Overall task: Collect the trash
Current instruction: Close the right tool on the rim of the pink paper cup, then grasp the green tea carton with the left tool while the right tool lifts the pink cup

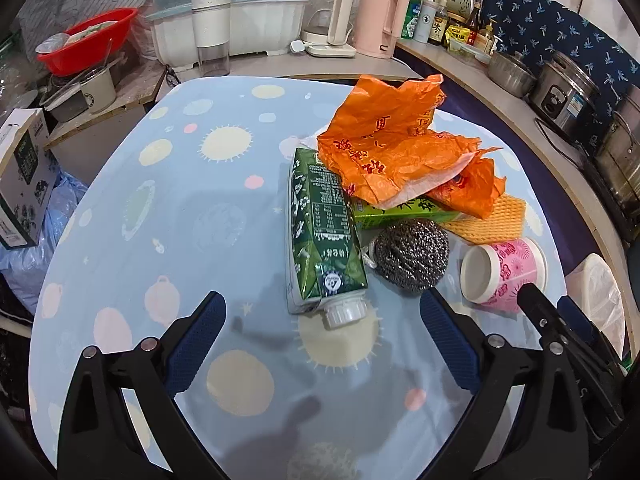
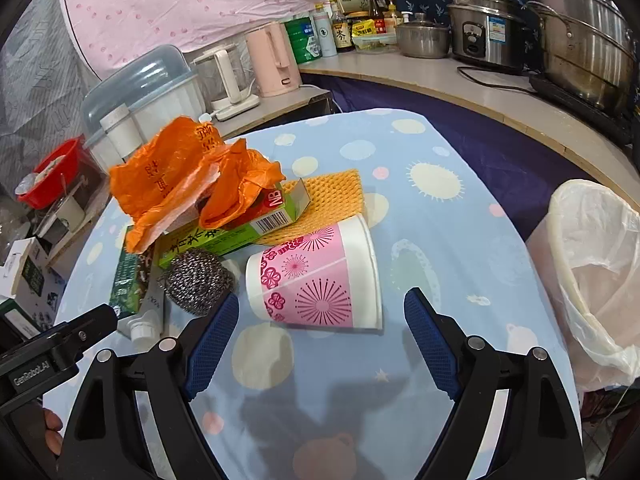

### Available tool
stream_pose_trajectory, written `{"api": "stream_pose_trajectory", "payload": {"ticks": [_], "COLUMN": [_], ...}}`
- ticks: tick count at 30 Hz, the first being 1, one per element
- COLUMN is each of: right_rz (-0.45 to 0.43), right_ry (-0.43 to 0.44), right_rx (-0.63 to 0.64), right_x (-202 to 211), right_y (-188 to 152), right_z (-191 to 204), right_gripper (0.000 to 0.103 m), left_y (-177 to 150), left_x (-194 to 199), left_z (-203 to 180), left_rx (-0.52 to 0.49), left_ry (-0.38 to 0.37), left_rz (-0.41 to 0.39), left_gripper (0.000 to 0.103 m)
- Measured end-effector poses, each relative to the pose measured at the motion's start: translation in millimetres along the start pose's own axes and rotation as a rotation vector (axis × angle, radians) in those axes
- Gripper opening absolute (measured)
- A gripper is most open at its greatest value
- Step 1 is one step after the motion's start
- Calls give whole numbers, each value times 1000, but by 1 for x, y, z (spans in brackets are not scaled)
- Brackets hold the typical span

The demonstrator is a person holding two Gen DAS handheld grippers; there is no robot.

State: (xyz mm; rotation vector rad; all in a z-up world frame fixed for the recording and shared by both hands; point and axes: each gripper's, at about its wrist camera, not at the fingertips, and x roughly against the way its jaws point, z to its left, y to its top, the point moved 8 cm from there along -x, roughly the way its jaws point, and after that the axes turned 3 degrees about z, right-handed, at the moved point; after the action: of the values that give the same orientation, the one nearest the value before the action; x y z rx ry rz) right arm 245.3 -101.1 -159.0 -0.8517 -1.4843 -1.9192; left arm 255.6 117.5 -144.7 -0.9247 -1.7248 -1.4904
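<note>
**Cup ahead of right claw, carton ahead of left**

My right claw [image 2: 322, 340] is spread wide, nothing between its pads. Just beyond its tips lies the pink flower-printed paper cup [image 2: 316, 280], on its side on the blue dotted surface [image 2: 440, 240], long axis across my line of approach. The left claw [image 1: 322, 344], also spread and empty, faces the capped end of the green drink carton [image 1: 320, 224], whose long axis runs away from it. The white-lined bin [image 2: 592, 272] stands right of the cup, so I judge the right claw better placed.
</note>
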Motion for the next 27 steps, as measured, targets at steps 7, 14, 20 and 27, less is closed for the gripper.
{"api": "stream_pose_trajectory", "payload": {"ticks": [7,14,20,27], "right_rz": [25,44,55,55], "right_ry": [-7,5,15,25], "right_rx": [6,24,25,12], "right_x": [-19,-32,-38,-40], "right_y": [2,2,2,-1], "right_z": [-2,2,7,11], "right_gripper": [84,84,84,84], "left_y": [8,12,14,14], "left_x": [-25,-48,-55,-58], "left_z": [-9,-13,-7,-2], "left_rx": [-29,-43,-20,-5], "left_ry": [3,16,0,-41], "left_rz": [23,51,53,70], "left_gripper": [93,94,94,87]}}
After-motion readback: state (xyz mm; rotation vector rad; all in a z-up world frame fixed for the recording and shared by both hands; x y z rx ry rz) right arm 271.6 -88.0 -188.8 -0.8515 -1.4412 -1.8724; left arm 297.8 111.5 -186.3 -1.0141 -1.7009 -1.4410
